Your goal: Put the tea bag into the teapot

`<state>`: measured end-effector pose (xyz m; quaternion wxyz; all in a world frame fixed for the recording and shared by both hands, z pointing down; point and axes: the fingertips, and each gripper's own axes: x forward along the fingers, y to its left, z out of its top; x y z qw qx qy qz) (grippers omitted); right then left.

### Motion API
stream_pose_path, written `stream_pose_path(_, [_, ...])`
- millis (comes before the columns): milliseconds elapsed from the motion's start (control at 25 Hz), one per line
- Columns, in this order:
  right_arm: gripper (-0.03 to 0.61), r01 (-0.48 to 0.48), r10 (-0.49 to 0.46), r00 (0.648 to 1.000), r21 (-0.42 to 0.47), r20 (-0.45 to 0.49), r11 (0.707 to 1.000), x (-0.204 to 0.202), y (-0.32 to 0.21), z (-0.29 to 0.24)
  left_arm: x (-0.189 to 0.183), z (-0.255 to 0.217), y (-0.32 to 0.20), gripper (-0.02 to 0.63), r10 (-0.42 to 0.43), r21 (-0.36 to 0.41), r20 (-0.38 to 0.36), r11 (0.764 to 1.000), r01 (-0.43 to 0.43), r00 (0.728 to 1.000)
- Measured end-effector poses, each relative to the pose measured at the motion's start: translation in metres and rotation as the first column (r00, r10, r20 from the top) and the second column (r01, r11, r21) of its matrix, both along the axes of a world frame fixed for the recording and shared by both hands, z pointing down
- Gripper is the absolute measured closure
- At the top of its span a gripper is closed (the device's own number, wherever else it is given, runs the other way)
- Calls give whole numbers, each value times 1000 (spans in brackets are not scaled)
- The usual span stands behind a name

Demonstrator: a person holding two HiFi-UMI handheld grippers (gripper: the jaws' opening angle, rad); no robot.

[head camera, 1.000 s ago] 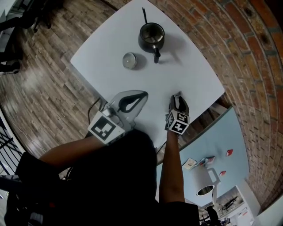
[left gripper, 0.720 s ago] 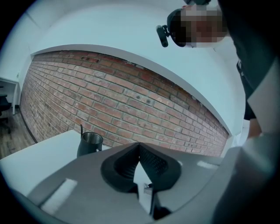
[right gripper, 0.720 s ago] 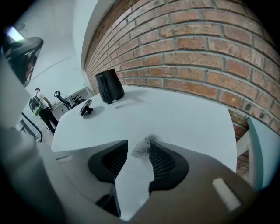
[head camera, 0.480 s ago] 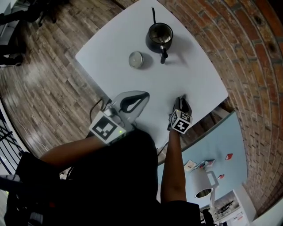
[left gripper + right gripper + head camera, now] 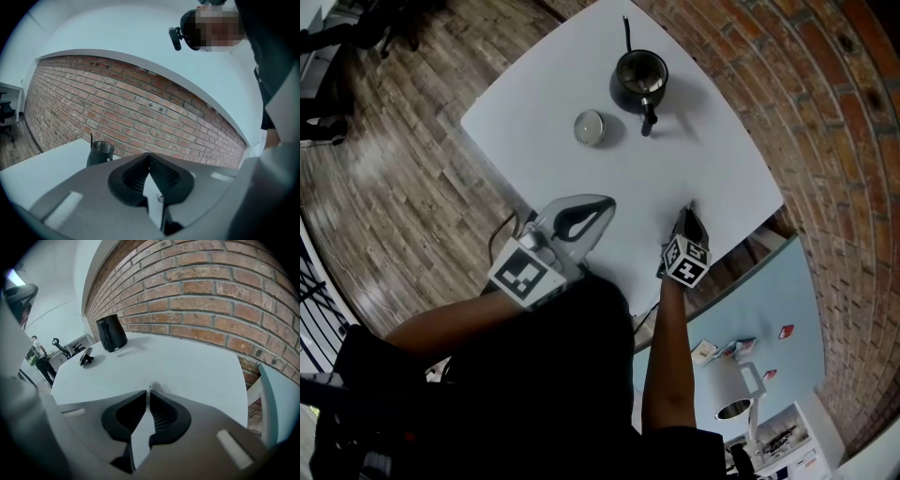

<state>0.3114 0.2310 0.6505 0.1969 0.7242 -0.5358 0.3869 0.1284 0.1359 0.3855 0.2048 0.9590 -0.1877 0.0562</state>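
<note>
Closing down from the wider spread of a second ago, the right gripper now has its jaws drawn almost together, tips low against the white table near its right-hand edge. The hand itself has hardly shifted.

From where one stands, the biggest thing is the wooden floor, with a brick wall running behind the table. The table top is nearly bare. A pale blue table sits lower down beside it, well apart from the work.

The left gripper hangs over the near edge of the white table, roughly level, jaw tips meeting and nothing caught between them.

At the far end stands the dark teapot, upright, its mouth uncovered. Its round lid lies on the table just beside it, toward the left, not touching it.

Smallest of all is the tea bag: a pale scrap that pokes out beyond the right gripper's tips, pinched there and low on the table top, hard to pick out against the white. It is well apart from the teapot, with most of the table between them.
</note>
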Motion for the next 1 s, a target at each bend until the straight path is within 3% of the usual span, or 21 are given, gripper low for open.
stream_pose_path(560, [565,-45,48,998,59,-49,997,0,-8,-34,-16,-4,-8,614,4,-6,-19,1000,-4,1000])
stream_pose_path(1000, [566,-25,34,994,91,-100,996,-8,-33,-62,-26,-11,-29,614,34,0,-51,999,-34,998])
